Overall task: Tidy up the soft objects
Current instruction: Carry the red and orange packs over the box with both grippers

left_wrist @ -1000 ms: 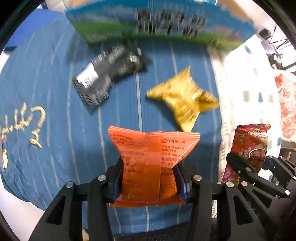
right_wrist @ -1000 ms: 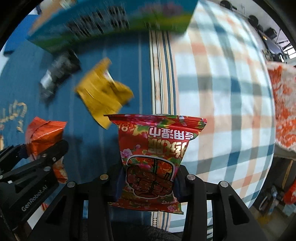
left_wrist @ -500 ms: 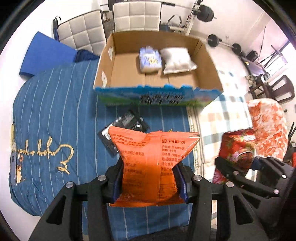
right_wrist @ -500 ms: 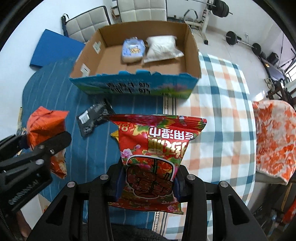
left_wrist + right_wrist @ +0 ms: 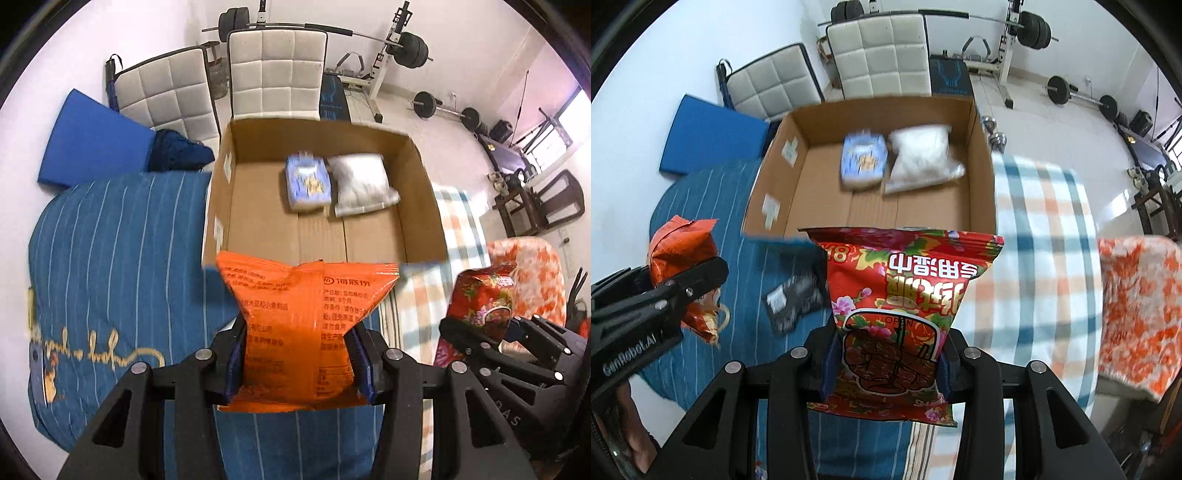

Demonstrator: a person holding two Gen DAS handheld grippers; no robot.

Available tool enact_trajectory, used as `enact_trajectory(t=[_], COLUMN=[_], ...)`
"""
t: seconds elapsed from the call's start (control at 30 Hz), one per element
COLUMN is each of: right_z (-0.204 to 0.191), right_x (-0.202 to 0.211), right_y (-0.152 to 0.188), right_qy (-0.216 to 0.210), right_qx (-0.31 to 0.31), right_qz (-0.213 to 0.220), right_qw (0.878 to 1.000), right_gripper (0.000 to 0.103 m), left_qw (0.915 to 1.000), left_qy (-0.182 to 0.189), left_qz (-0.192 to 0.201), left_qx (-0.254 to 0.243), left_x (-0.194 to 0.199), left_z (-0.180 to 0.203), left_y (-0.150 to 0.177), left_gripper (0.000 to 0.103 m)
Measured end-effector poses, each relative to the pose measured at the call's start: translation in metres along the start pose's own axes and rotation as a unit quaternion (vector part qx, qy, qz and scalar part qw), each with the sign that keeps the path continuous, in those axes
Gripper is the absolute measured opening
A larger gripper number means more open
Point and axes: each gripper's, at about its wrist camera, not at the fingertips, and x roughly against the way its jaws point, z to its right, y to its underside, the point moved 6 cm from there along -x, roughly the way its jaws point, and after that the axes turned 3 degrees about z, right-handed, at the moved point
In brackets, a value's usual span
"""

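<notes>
My left gripper (image 5: 297, 363) is shut on an orange snack packet (image 5: 299, 325) and holds it high, short of the near wall of an open cardboard box (image 5: 218, 206). My right gripper (image 5: 886, 363) is shut on a red flowered snack packet (image 5: 901, 317), also raised before the box (image 5: 980, 177). A light blue packet (image 5: 308, 181) and a white packet (image 5: 364, 184) lie inside at the back. A black packet (image 5: 792, 299) lies on the blue cloth below. Each gripper shows in the other's view, the right (image 5: 476, 332) and the left (image 5: 683, 284).
The box stands on a table under a blue striped cloth (image 5: 110, 251) and a checked cloth (image 5: 1041, 229). Two white padded chairs (image 5: 275, 74) stand behind the box. A blue mat (image 5: 88, 144), weight equipment (image 5: 402, 44) and an orange patterned cloth (image 5: 1137, 306) surround the table.
Both grippers have risen and tilted up from close over the cloth, each keeping its packet. The box's inside has come into view. The yellow packet is no longer in view.
</notes>
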Motion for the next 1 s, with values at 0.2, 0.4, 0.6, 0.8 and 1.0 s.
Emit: enact_trajectory(t=[0.2, 0.4, 0.6, 0.8, 1.0], right_z=[0.003, 0.012, 0.025, 0.032, 0.038], right_x=[-0.018, -0.079, -0.159, -0.214, -0.247], right_y=[-0.073, -0.131, -0.140, -0.128, -0.119], right_qy=[0.015, 0.031, 0.044, 0.048, 0.035], right_qx=[0.010, 0.006, 0.006, 0.009, -0.009], right_qz=[0.017, -0.018, -0.090, -0.141, -0.184], right_qw=[1.000, 0.999, 0.995, 0.989, 0.982], right_gripper=[0.044, 0.044, 0.044, 0.044, 0.044], left_qw=[0.9998, 0.9976, 0.9904, 0.9833, 0.9746], left_qy=[0.009, -0.008, -0.034, -0.069, -0.098], left_qz=[-0.015, -0.068, -0.134, -0.167, -0.196], left_qx=[0.005, 0.001, -0.005, -0.022, -0.046], left_x=[-0.027, -0.096, -0.173, -0.226, -0.268], left_z=[-0.014, -0.019, -0.028, -0.033, -0.035], left_y=[-0.073, -0.127, -0.144, -0.152, -0.153], left_gripper=[0.045, 0.045, 0.045, 0.045, 0.045])
